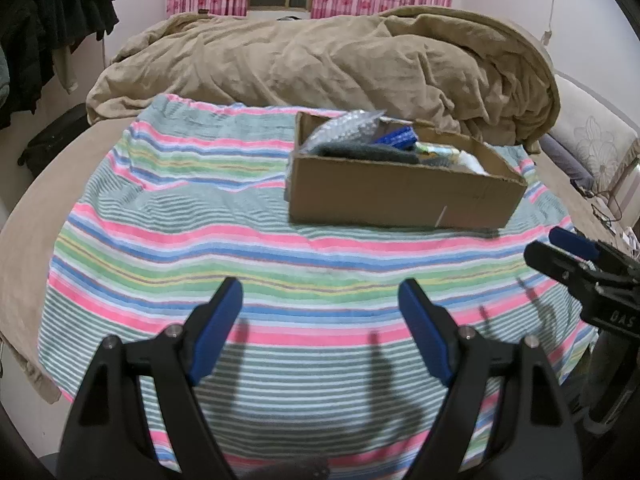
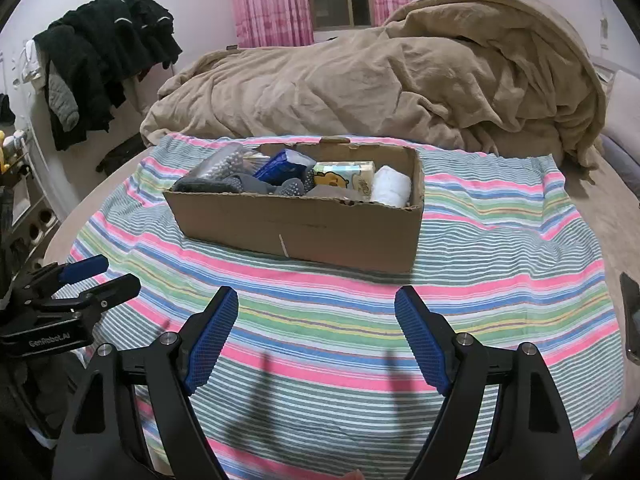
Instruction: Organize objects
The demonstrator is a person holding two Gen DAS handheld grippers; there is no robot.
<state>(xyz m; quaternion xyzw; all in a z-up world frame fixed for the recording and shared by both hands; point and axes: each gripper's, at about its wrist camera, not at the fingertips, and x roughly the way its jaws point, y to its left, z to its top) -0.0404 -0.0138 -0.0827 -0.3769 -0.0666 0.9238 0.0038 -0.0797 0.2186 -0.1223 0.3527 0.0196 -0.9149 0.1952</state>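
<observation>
We are viewing cardboard box (image 2: 304, 232) sitting on striped towel (image 2: 500, 264), beyond both grippers. Box is holding bubble-wrap bag (image 2: 224, 164), blue packet (image 2: 280, 166), grey socks (image 2: 240, 184), tissue pack (image 2: 344, 174), white roll (image 2: 392, 186). We are holding left gripper (image 1: 320, 300) and right gripper (image 2: 316, 304) above towel, fingers spread wide, gripping nothing.

Cardboard box (image 2: 296, 224) on striped towel (image 2: 500, 240); tissue pack (image 2: 344, 174), socks (image 2: 240, 184) inside; blanket (image 2: 360, 80) behind.
</observation>
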